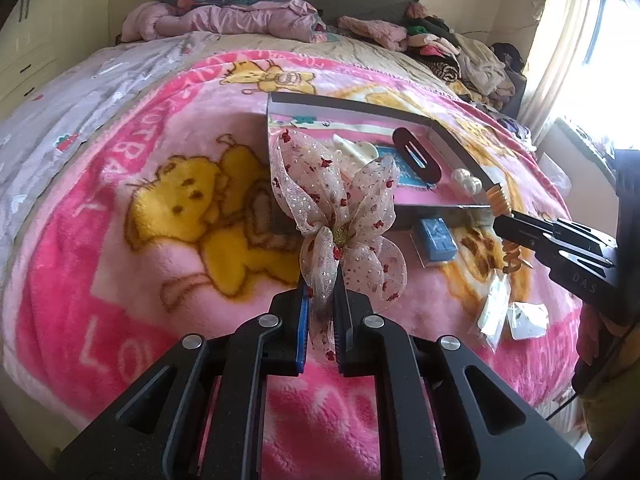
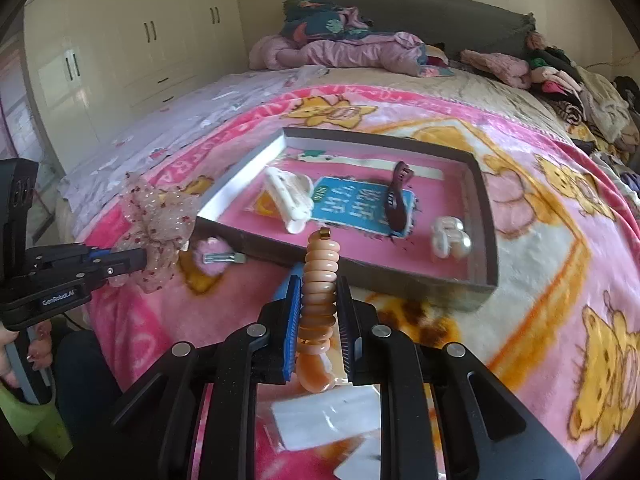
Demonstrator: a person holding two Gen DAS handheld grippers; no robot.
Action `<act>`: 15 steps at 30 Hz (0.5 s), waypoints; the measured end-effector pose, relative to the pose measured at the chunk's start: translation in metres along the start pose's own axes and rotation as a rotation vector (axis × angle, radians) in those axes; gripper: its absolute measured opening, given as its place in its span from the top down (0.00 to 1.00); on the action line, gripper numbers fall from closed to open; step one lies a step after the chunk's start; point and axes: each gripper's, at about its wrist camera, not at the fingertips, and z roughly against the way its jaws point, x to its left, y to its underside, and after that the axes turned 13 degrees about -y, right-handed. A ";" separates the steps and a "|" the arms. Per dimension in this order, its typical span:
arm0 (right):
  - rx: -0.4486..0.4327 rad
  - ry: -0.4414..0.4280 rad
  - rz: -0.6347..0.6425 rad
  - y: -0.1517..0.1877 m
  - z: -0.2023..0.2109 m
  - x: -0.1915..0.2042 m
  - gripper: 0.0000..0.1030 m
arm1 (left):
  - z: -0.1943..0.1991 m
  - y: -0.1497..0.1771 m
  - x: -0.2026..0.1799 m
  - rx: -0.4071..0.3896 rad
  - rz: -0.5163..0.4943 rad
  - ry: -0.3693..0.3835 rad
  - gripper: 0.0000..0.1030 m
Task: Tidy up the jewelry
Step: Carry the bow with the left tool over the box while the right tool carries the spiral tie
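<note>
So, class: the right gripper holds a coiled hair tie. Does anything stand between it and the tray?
Only the tray's near wall, which the coiled hair tie must clear. The right gripper holds it just short of that wall.

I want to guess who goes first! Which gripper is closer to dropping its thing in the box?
Probably the right gripper: its peach spiral hair tie hangs at the near wall of the grey shallow box. The left gripper, holding the sheer spotted ribbon bow, sits farther back.
</note>
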 end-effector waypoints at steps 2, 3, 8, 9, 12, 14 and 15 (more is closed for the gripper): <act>0.000 -0.008 0.005 -0.004 -0.002 0.003 0.83 | 0.000 -0.002 0.004 -0.002 0.007 -0.001 0.95; 0.000 -0.010 0.008 -0.005 -0.003 0.004 0.83 | 0.001 -0.004 0.006 -0.005 0.010 -0.003 0.95; -0.005 -0.022 0.013 -0.014 -0.008 0.006 0.83 | 0.001 -0.014 0.010 -0.018 0.023 -0.010 0.95; -0.008 -0.023 0.012 -0.016 -0.009 0.006 0.83 | 0.001 -0.017 0.011 -0.020 0.025 -0.011 0.95; -0.013 -0.029 0.011 -0.021 -0.011 0.005 0.83 | 0.001 -0.024 0.010 -0.028 0.030 -0.011 0.95; -0.016 -0.031 0.009 -0.024 -0.012 0.005 0.83 | 0.000 -0.029 0.011 -0.031 0.030 -0.013 0.95; -0.017 -0.031 0.007 -0.026 -0.013 0.004 0.83 | -0.001 -0.032 0.011 -0.031 0.032 -0.012 0.95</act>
